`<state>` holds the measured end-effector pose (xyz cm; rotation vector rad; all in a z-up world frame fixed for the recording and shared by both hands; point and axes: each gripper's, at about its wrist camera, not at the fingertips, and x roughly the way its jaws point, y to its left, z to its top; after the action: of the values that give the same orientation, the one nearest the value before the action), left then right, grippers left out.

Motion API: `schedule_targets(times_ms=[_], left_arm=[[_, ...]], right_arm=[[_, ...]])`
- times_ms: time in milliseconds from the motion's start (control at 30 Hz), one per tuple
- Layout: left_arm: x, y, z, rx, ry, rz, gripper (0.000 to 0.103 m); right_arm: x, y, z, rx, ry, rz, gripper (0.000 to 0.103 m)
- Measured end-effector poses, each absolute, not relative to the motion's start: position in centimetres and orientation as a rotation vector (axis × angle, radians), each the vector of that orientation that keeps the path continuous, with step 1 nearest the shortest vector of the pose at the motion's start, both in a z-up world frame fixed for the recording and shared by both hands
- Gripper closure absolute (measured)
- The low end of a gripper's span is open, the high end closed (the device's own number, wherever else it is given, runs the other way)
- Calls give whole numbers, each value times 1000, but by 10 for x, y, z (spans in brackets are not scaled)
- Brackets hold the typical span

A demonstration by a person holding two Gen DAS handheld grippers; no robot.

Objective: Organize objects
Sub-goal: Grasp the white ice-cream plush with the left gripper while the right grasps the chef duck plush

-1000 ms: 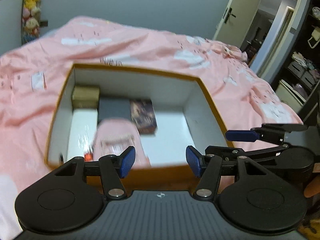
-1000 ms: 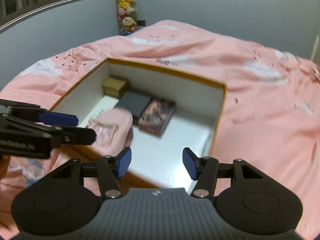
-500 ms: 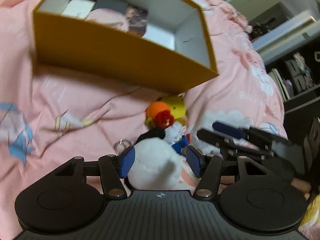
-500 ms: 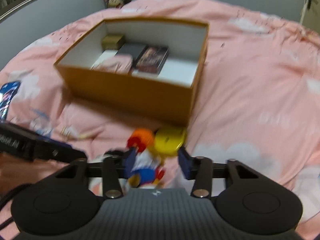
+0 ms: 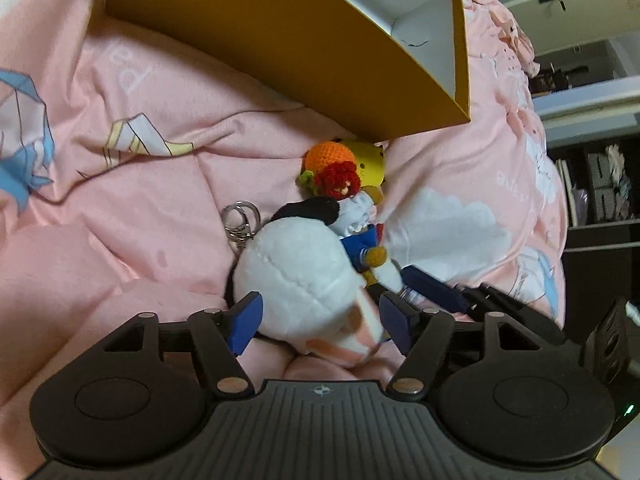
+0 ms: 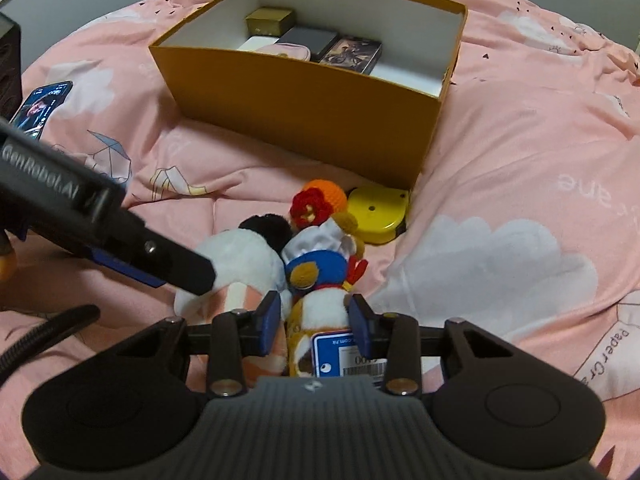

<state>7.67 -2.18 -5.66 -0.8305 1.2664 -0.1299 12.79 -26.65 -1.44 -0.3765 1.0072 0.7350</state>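
Note:
An orange box [image 6: 304, 104] stands on the pink bed, holding several small boxes and a pink pouch. In front of it lie a white plush toy with a black ear [image 5: 296, 276], a crochet doll in a blue and white outfit [image 6: 320, 268], an orange crochet ball with a red flower [image 6: 316, 200] and a yellow disc [image 6: 378, 216]. My left gripper [image 5: 316, 318] is open with its fingers on either side of the white plush [image 6: 236, 260]. My right gripper [image 6: 316, 318] is open with its fingers around the crochet doll's lower body, near its blue tag [image 6: 348, 354].
A phone [image 6: 42, 106] lies on the bed at the far left. A metal keyring [image 5: 240, 220] is attached to the white plush. A door and dark shelves [image 5: 600, 184] stand to the right of the bed. The pink quilt [image 6: 520, 160] is wrinkled around the toys.
Both grippers drew back from above the box and came down to the toys in front of it. The left now straddles the white plush, the right the crochet doll.

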Motion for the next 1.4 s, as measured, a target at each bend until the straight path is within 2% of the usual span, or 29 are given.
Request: schedule_targets(times_ms=[200, 400, 600, 667, 767, 800, 1067, 1267, 1400], left_arm=[[88, -28, -69, -890, 1300, -63, 15], [100, -42, -76, -831, 1342, -24, 6], [103, -47, -89, -815, 1366, -11, 2], [101, -46, -87, -810, 1352, -23, 2], [94, -44, -81, -785, 1319, -50, 12], [92, -42, -77, -771, 1305, -40, 31], [84, -27, -63, -739, 1268, -156, 36], [87, -29, -31, -564, 1172, -187, 38], [98, -23, -23, -451, 1175, -226, 39]], right_arm=[[126, -264, -15, -393, 1006, 748, 60], [125, -262, -17, -401, 1006, 755, 59], [126, -263, -19, -389, 1017, 756, 55], [128, -265, -19, -383, 1024, 754, 51], [129, -268, -15, -373, 1029, 768, 47], [127, -268, -14, -382, 1025, 769, 47], [135, -273, -6, -306, 1039, 803, 49], [142, -271, -2, -299, 1038, 816, 53], [150, -263, -3, -306, 1048, 832, 54]])
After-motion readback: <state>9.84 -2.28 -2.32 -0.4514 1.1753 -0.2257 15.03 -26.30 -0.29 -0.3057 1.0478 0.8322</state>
